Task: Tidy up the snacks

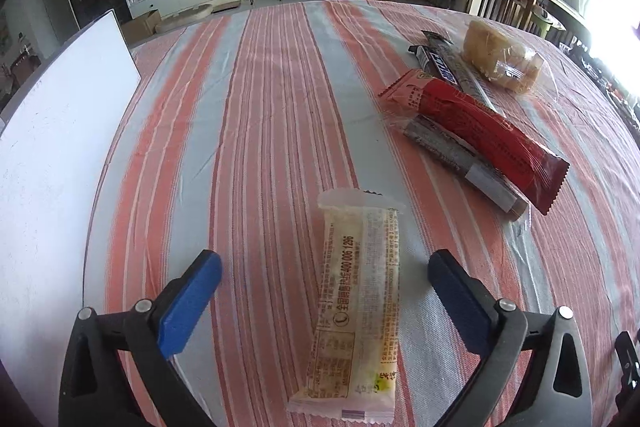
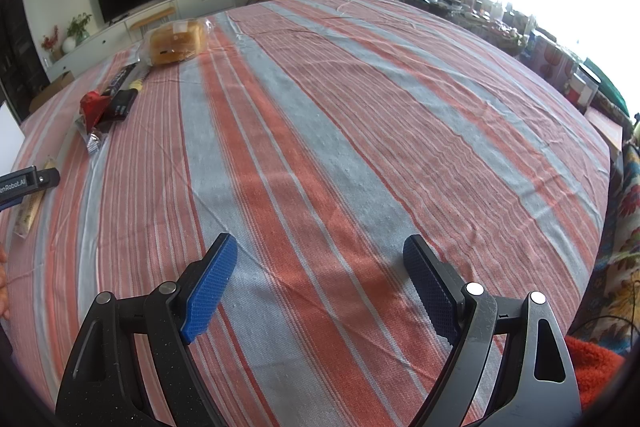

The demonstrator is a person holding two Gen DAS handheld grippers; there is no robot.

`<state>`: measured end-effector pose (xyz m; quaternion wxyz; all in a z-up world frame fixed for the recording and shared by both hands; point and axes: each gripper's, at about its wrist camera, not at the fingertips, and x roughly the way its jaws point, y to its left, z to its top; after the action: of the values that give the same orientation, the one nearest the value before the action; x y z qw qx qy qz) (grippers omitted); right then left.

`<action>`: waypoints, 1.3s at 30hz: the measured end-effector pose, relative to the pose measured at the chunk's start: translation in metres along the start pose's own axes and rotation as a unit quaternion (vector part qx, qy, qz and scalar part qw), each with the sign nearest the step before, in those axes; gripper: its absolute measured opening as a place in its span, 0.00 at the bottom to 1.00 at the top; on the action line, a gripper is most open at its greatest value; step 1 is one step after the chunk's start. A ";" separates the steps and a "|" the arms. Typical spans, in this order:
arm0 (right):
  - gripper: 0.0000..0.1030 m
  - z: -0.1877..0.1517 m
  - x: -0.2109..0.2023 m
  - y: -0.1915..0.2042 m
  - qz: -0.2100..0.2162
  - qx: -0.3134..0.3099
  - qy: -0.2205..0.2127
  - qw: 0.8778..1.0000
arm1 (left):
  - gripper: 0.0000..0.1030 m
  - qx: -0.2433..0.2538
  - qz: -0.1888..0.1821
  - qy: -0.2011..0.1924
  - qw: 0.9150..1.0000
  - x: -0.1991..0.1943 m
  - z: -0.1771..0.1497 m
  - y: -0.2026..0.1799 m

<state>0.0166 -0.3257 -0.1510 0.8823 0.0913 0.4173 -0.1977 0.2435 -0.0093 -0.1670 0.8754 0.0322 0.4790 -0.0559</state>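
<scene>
The pale snack packet (image 1: 356,311) lies flat on the striped cloth of the bench (image 1: 256,131), lengthwise between the blue fingers (image 1: 192,303) of the left gripper (image 1: 324,303), which stand spread about as wide as they go and touch it on neither side; nothing is gripped. It looks as though the packet is either newly set down here or about to be picked up, and I cannot say which from this alone. Off to the far right of it sits the rest of the snacks: a red wrapper (image 1: 476,131) lying across a silvery bar (image 1: 460,155), a dark chocolate bar (image 1: 440,61) behind them, and a bagged loaf of bread (image 1: 500,59) beyond that. A white board (image 1: 60,155) stands at the left edge of the bench. The right gripper (image 2: 320,283) hangs over bare cloth well away from the pile, its fingers wide apart and empty. My guess is the sorting is at an early stage, with only this one packet apart from the heap. If the packet stays here, the next move calls for lifting clear without dragging it, then reaching for the red wrapper on top.
</scene>
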 end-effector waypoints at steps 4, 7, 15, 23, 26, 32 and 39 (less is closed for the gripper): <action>0.85 0.000 0.000 0.000 0.000 0.000 0.000 1.000 | 1.00 0.005 -0.002 -0.001 1.000 0.001 0.000 0.000; 0.85 0.000 0.000 0.000 0.000 0.000 0.000 1.000 | 0.93 0.006 -0.006 0.001 1.000 -0.002 0.001 0.000; 0.85 0.000 0.000 0.000 0.000 0.000 0.000 1.000 | 0.29 0.018 -0.032 -0.005 0.999 -0.023 -0.006 0.000; 0.85 0.000 0.000 0.000 0.000 0.000 0.000 1.000 | 0.33 0.024 -0.047 -0.002 0.999 -0.053 -0.053 -0.007; 0.85 0.000 0.000 0.000 0.000 0.000 0.000 1.000 | 0.59 0.018 -0.041 -0.011 0.999 -0.054 -0.058 -0.005; 0.85 0.000 0.000 0.000 0.000 0.000 0.000 1.000 | 0.76 0.034 -0.017 -0.025 0.999 -0.048 -0.060 -0.008; 0.85 0.000 0.000 0.000 0.000 0.000 0.000 1.000 | 0.95 0.018 -0.012 -0.031 0.999 -0.042 -0.062 0.003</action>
<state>0.0165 -0.3256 -0.1510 0.8822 0.0911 0.4177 -0.1973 0.1696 0.0030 -0.1649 0.8884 0.0407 0.4507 -0.0766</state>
